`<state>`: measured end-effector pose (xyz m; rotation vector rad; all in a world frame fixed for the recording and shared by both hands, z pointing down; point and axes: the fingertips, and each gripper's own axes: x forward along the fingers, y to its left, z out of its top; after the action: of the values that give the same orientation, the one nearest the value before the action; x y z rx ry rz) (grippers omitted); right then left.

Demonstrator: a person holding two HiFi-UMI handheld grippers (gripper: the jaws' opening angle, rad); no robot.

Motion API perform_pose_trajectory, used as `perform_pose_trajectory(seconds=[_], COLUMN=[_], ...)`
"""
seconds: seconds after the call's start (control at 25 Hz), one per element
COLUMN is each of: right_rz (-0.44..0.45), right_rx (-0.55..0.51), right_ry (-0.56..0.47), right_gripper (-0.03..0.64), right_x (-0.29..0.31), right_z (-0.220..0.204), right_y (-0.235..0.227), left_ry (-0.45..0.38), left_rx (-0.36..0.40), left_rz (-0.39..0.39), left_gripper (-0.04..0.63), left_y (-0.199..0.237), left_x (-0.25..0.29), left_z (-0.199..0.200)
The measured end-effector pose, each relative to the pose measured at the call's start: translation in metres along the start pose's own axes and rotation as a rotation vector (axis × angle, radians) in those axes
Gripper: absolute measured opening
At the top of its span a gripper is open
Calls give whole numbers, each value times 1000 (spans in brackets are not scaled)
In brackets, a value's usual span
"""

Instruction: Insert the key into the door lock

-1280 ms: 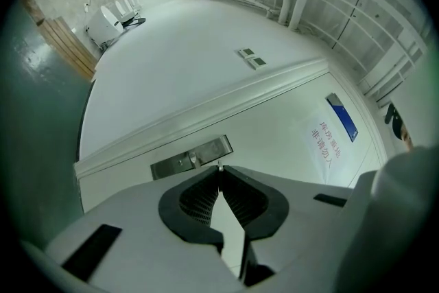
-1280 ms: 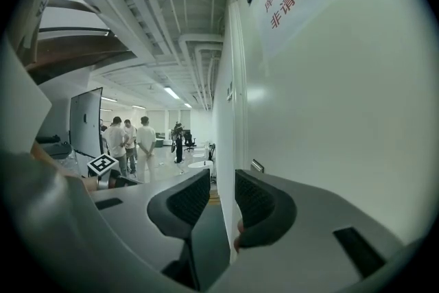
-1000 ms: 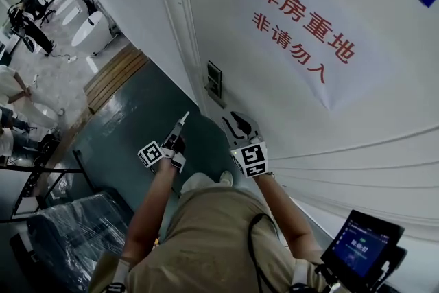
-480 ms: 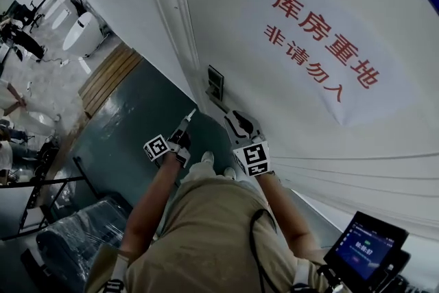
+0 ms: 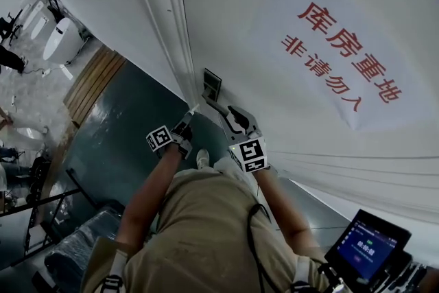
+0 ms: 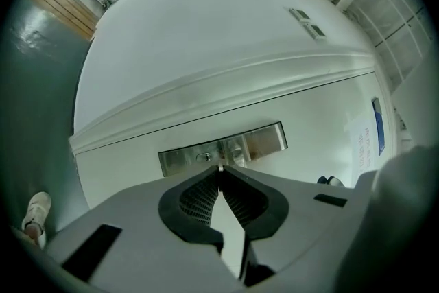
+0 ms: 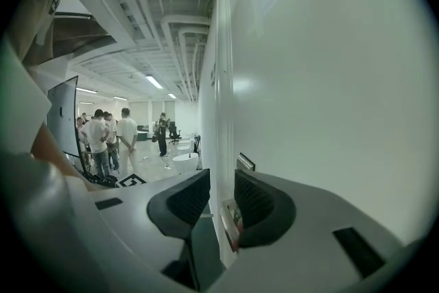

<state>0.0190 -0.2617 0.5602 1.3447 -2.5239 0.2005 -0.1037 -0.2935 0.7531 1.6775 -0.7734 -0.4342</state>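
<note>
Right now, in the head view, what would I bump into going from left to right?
Wooden planks → left gripper pinching the key → metal lock plate → right gripper → red-lettered sign.

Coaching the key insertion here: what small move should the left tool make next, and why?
Probably nudge the left tool slightly leftward in its own view, then ease forward. It is shut on the key, whose tip shows just right of the keyhole in the metal lock plate and seemingly not yet in it.
</note>
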Motion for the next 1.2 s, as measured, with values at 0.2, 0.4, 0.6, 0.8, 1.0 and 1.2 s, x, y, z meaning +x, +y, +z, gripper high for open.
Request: perform_pose_trajectory(seconds=[0.2,0.4,0.6,0.8,1.0,1.2], right_rz=[-5,13,68,123,165,173], right_rx=[-3,-6,-13,-5,-14,-2], right_ry=[11,18,9,2,19,20], right_gripper=[118,118,118,118,118,118], right_x=[2,0,-3,3,1,3], right_z=[-4,-5,-5,-12,-20,-20], right_y=[-2,-11,-15,-14,-13,-14], left_ry=[-10,-45,-87,-119,-135,-122], left_rx=[-54,-80,-86,-68,-82,-90], left_rz=[2,23,48,65,64,65], left_gripper=[32,32,32,32,32,32], left_y=[7,11,12,13,13,17], left_x=[16,28,31,41,50,61], left_z=[0,2,-3,1,-8,-10])
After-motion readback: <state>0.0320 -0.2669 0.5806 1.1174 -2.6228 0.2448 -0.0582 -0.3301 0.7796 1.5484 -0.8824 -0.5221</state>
